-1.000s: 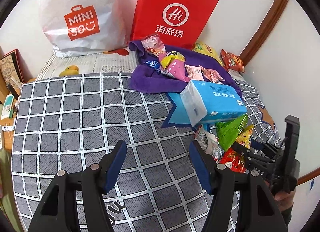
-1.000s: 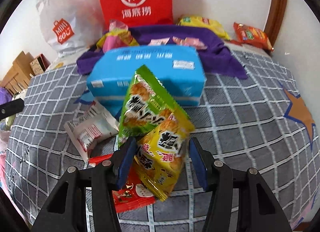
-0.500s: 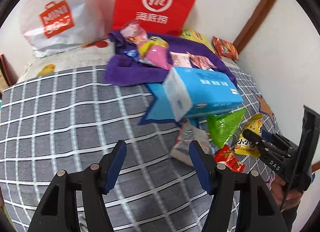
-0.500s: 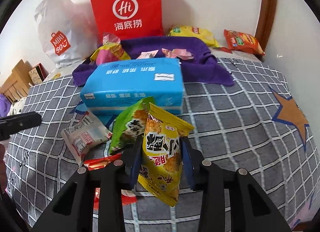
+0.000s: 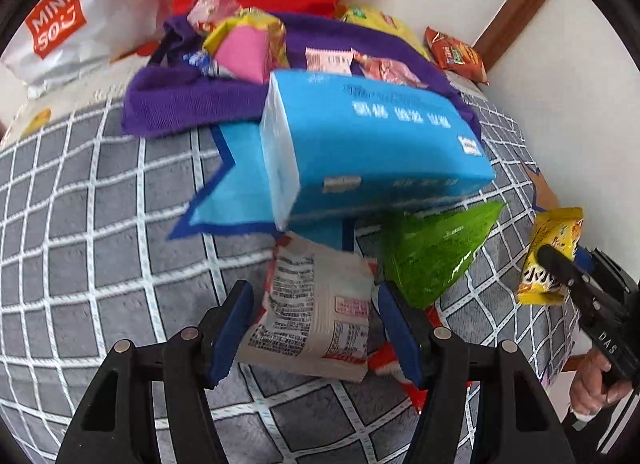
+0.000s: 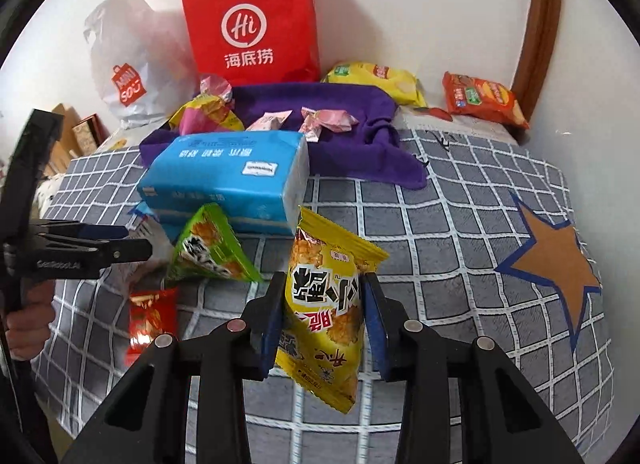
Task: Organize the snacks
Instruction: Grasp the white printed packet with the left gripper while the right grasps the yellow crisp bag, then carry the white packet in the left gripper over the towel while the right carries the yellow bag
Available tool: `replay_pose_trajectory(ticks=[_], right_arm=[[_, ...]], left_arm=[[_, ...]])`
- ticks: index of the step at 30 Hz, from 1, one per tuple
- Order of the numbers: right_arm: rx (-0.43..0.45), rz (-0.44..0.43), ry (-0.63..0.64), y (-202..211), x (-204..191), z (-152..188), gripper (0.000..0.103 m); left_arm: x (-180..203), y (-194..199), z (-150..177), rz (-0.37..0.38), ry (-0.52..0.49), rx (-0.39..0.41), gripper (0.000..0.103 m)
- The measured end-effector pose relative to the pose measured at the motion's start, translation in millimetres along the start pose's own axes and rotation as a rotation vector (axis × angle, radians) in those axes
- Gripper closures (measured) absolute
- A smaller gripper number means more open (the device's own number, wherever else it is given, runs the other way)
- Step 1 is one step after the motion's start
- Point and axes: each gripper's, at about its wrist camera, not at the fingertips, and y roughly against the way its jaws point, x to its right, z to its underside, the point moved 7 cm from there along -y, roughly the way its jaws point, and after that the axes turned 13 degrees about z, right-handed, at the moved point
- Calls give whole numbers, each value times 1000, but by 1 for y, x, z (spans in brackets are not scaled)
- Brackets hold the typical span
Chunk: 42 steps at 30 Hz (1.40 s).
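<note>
One yellow snack packet [image 6: 326,314] hangs clamped in the right gripper [image 6: 324,320] above the checked bedspread [image 6: 460,224]; the left gripper [image 5: 316,324] is spread wide around a white packet [image 5: 316,312] lying just before the blue tissue pack [image 5: 372,144]

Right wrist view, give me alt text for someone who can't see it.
The right hand-held gripper clamps a yellow foil snack packet above a grey checked bedspread. Beyond lie a green snack packet, a blue tissue pack, a purple towel and a red paper bag; the left hand-held gripper enters from the left.
</note>
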Motion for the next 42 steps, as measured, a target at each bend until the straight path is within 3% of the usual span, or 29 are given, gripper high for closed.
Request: replay_pose_trajectory(ticks=[4,9,13,26,34,42], right_arm=[[-1,-35,1,-4,9,2,66],[-9,-80,-16,-7,10,7,66],[-13,-94,-25,-8,5,11,66],[20,-70,-53,13,-4,14,66],[101,49,-101,37,-5,-15,66],[139,74,-151,64,-1,-54,66]], left_arm=[[6,-3,9,-50,-24,-7,30],[11,-8,15,-154,-62,6,30],[8,-3,13,-230,-69,25,43],[5,52,24,-145,44,116,44],[37,92,5,-129,-79,192,44],[58,119,-32,-82,-140,261,44]])
